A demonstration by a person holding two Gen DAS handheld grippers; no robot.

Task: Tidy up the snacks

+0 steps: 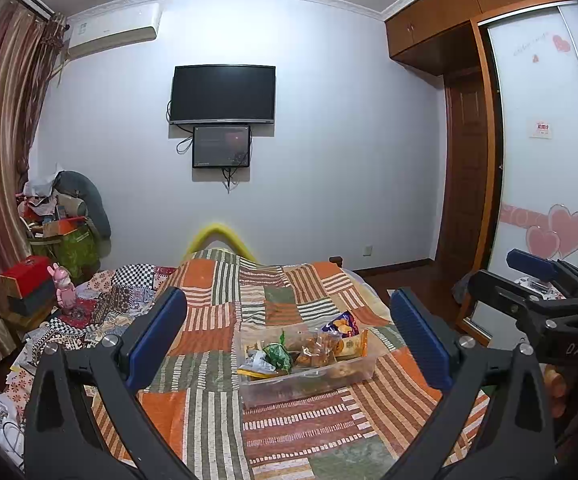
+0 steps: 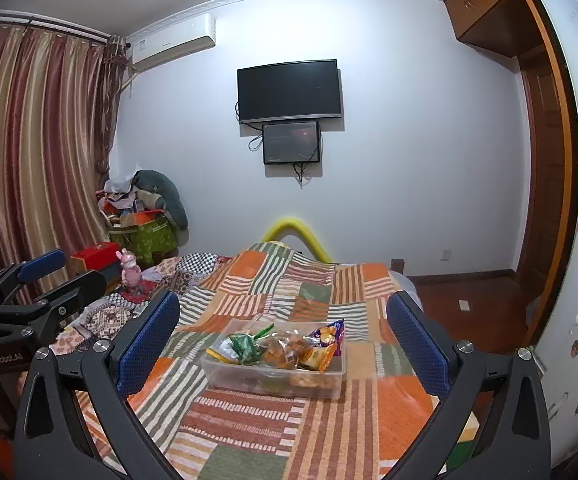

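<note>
A clear plastic bin (image 1: pixel 331 378) sits on the patchwork bedspread (image 1: pixel 217 408). It holds several snack packets: a green one (image 1: pixel 276 354), an orange one (image 1: pixel 353 345), a purple one (image 1: pixel 341 324). My left gripper (image 1: pixel 289 338) is open and empty, held above the bed short of the bin. The bin (image 2: pixel 249 376) also shows in the right wrist view with the green packet (image 2: pixel 243 345) and orange packet (image 2: pixel 317 356). My right gripper (image 2: pixel 283 334) is open and empty, also short of the bin. Each gripper shows at the edge of the other's view.
A TV (image 1: pixel 223 94) and a small screen hang on the far wall. Boxes, bags and a pink toy (image 1: pixel 65 290) are piled at the left by the curtain (image 2: pixel 29 140). A wardrobe (image 1: pixel 545 140) and a door stand at the right. A yellow tube (image 1: pixel 219 236) arches behind the bed.
</note>
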